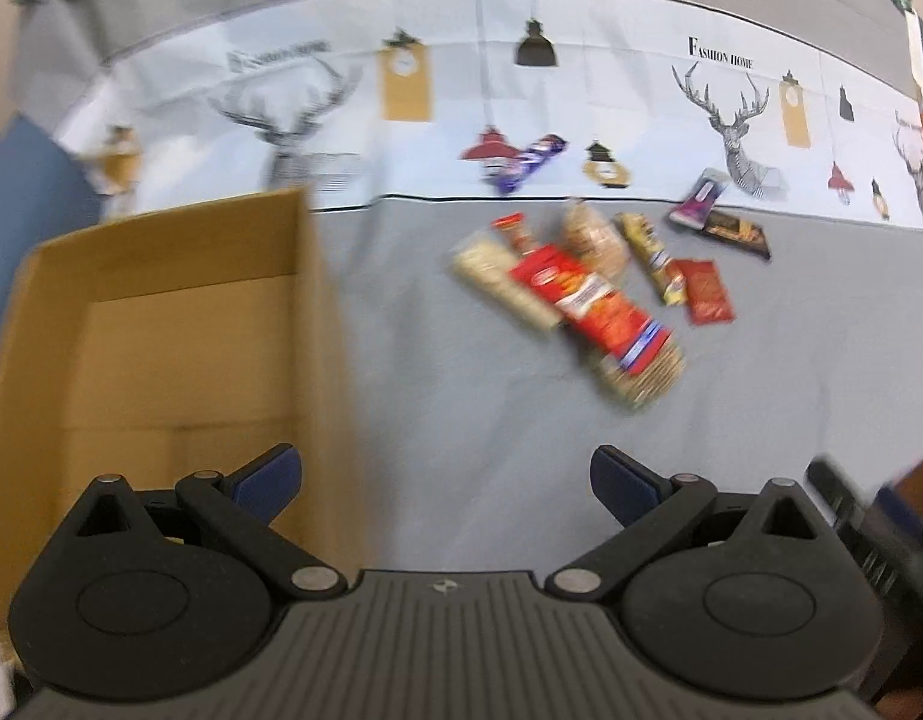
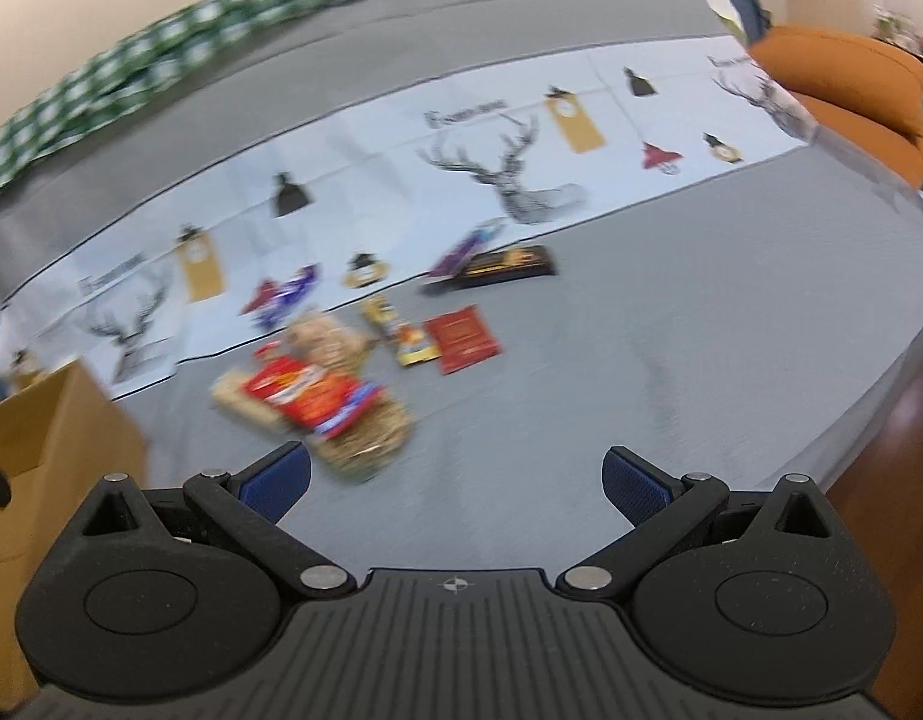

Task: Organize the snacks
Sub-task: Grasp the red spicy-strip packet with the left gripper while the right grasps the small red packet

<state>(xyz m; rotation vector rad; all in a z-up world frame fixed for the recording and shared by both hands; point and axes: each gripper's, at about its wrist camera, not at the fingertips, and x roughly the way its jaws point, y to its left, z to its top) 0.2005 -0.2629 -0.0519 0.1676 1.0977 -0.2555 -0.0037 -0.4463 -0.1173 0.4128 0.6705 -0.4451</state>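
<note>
- left wrist view: my left gripper [image 1: 443, 483] is spread wide, blue pads [image 1: 268, 483] far apart, nothing between them and nothing touched.
- it hangs over the grey cloth [image 1: 761, 384]; its left finger sits above the right wall of the open cardboard box [image 1: 161, 312], which fills my 9 to 11 o'clock.
- the snack pile [image 1: 587, 294] lies at about 1 o'clock, well apart from the box. a long red cracker pack [image 1: 605, 309] lies on top of a pale bar [image 1: 503, 285] beside it, and a clear bag of round biscuits [image 1: 593, 234] sits just behind.
- further toward 2 o'clock: a yellow stick pack [image 1: 650, 255] touching a small red sachet [image 1: 707, 291], then a dark flat pack [image 1: 737, 234] with a purple packet [image 1: 698, 198] leaning on its edge.
- a blue wrapped bar [image 1: 530, 162] rests alone at 12 o'clock on the deer-print strip [image 1: 641, 108].
- right wrist view: my right gripper [image 2: 455, 480] is likewise fully released, holding and touching nothing, pads wide.
- from here the pile sits at 11 o'clock, just beyond the left finger; the box corner shows at 9 o'clock.
- everything is motion-blurred, so i can't read the labels.
</note>
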